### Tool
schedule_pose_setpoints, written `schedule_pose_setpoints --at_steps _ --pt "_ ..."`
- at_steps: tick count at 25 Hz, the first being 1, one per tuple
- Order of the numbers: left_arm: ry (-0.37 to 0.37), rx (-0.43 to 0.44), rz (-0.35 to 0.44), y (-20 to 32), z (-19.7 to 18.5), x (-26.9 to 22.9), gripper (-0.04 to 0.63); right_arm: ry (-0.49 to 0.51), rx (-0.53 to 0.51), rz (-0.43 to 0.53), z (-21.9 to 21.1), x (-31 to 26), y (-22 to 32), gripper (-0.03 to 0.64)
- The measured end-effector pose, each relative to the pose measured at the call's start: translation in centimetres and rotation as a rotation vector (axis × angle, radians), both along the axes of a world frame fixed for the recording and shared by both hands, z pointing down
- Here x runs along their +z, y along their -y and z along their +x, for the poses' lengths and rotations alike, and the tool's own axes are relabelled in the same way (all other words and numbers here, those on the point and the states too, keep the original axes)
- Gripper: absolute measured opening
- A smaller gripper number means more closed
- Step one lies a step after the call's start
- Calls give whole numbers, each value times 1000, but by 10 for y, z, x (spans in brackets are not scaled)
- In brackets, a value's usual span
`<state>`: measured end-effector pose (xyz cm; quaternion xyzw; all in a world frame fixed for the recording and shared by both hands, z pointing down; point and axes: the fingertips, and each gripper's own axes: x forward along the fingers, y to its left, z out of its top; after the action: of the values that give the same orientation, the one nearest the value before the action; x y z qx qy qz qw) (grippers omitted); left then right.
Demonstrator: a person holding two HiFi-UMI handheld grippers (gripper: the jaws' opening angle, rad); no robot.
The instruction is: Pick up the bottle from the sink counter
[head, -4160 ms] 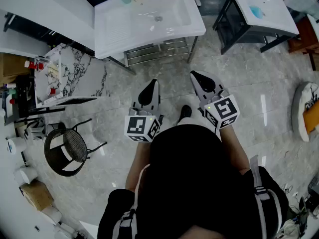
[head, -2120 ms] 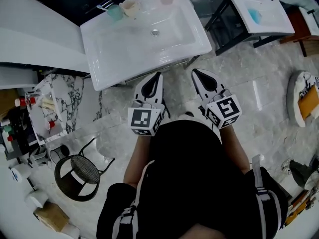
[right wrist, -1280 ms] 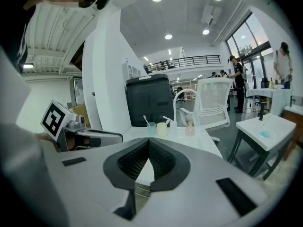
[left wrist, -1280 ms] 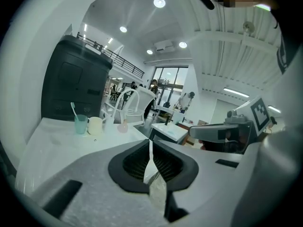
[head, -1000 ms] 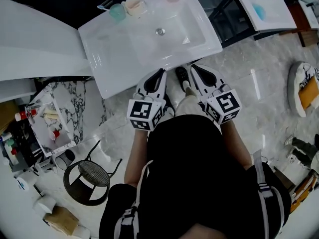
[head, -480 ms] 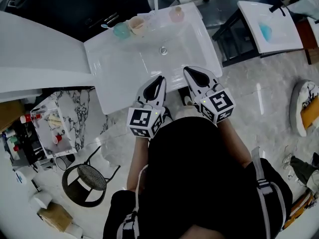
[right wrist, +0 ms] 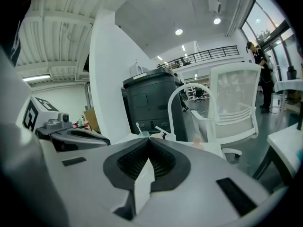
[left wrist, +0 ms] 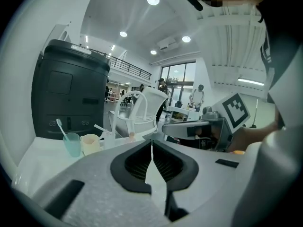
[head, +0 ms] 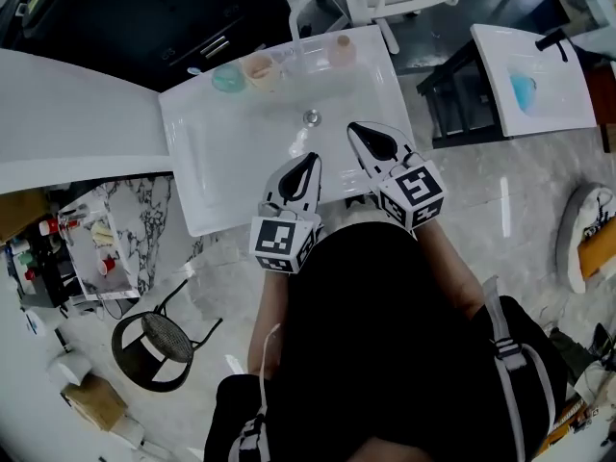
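Left gripper [head: 309,159] and right gripper [head: 355,127], both closed and empty, had advanced from over the floor to above the sink counter [head: 217,176]. Bottle [head: 340,51] at the back edge was probably within reach, still untouched.

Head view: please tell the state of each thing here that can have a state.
Left gripper, jaws shut, empty.
Right gripper, jaws shut, empty.
Bottle, upright at the back of the sink counter, untouched.
Teal cup, upright, toothbrush inside.
Beige cup, upright.
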<state>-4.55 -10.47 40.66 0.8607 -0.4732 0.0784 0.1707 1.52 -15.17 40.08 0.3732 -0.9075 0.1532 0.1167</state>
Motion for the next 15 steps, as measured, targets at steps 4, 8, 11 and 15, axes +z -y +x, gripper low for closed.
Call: schedule_pose_setpoints --at_steps 4,8,11,15 --pt "-31 -38 -11 14 9 2 20 -3 -35 -21 7 10 20 5" --pt "-33 -81 -24 25 13 7 20 -10 -59 -50 13 24 34 5" --pt "-26 -110 -33 32 15 11 20 -16 -75 -77 18 36 42 5" --pt "-31 -139 -54 40 18 17 20 -28 -96 -97 22 51 54 5"
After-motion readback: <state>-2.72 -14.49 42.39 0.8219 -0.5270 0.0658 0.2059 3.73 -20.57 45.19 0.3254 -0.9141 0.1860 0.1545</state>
